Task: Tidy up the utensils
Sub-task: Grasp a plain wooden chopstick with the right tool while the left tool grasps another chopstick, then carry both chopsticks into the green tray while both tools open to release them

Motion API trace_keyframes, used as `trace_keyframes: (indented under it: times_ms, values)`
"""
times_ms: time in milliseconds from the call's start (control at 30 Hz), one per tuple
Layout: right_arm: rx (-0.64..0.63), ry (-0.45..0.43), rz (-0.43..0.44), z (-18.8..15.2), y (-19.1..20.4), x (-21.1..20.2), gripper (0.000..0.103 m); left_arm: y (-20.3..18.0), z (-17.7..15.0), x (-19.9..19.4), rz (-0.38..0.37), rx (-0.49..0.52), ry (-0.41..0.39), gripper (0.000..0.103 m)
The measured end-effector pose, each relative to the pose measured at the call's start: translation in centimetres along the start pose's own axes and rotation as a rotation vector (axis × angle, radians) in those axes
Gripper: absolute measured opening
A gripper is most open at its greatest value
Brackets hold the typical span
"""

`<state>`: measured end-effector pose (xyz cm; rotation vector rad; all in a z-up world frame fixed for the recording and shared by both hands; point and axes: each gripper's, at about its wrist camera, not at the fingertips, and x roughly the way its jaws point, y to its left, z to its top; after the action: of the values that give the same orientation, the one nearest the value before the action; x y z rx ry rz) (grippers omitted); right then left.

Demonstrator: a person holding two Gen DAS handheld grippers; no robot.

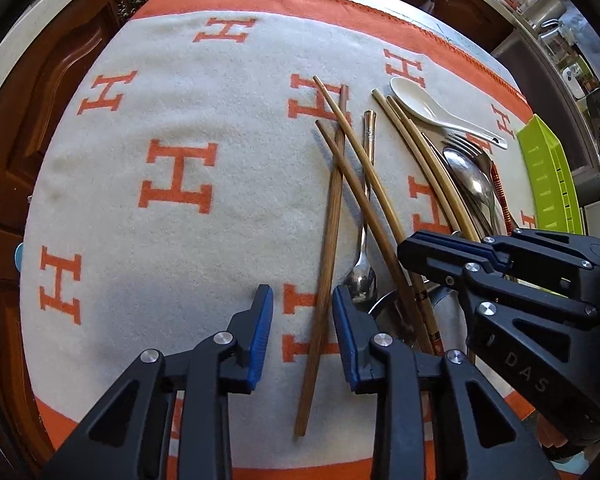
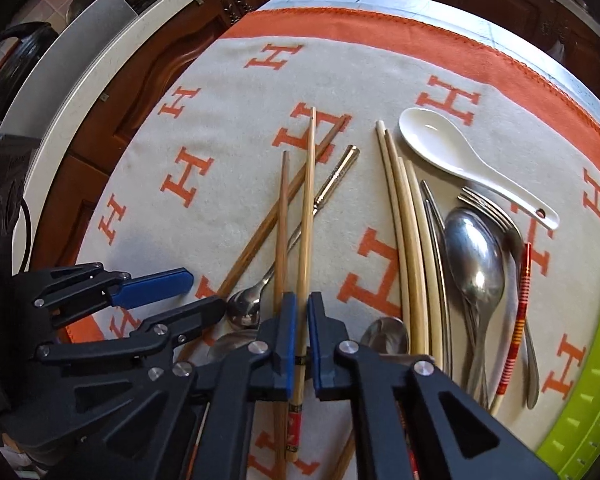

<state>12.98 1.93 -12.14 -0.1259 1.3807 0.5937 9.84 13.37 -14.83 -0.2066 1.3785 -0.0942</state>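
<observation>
My left gripper (image 1: 302, 320) points down with its jaws partly apart astride a dark wooden chopstick (image 1: 324, 280), not pressing it. My right gripper (image 2: 302, 332) has its jaws nearly together on a light bamboo chopstick (image 2: 305, 240). Both lie on the orange-lettered blanket (image 1: 160, 240) covering the tabletop. Farther off lie pale chopsticks (image 2: 404, 248), steel spoons (image 2: 474, 264), a fork (image 2: 496, 216), and a white ceramic spoon (image 2: 440, 144); a green tray (image 1: 548, 184) sits at the right edge.

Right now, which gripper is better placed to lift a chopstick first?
Right. The right gripper has its jaws nearly shut around a light chopstick. The left gripper only straddles a dark chopstick with clear gaps beside it.
</observation>
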Motion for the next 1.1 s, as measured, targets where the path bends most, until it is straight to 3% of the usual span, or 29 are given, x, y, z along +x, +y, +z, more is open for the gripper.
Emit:
trace_keyframes:
  times_ms: [233,633,667,733,800,1100]
  values:
    - [-0.022,0.052,-0.014,0.7,0.5,1.2,0.008,-0.2,0.3,0.0,0.009,-0.010,-0.009,0.029]
    - [0.086,-0.014,0.056,-0.1,-2.0,-1.7,0.006,-1.9,0.1,0.3,0.081,0.003,-0.032,0.029]
    - [0.098,-0.022,0.063,-0.3,-2.2,-2.1,0.006,-2.2,0.1,0.4,0.108,0.011,-0.035,0.025]
    - [0.125,-0.032,0.080,-0.7,-2.8,-2.9,0.006,-2.5,-0.1,0.5,0.141,0.006,-0.046,0.008]
    - [0.142,-0.046,0.097,-1.1,-3.3,-3.6,0.006,-2.0,-0.3,0.4,0.123,-0.034,-0.055,0.004]
    - [0.192,-0.097,0.162,-3.3,-4.4,-6.8,0.006,0.8,-1.2,-2.3,0.140,-0.153,-0.129,0.004]
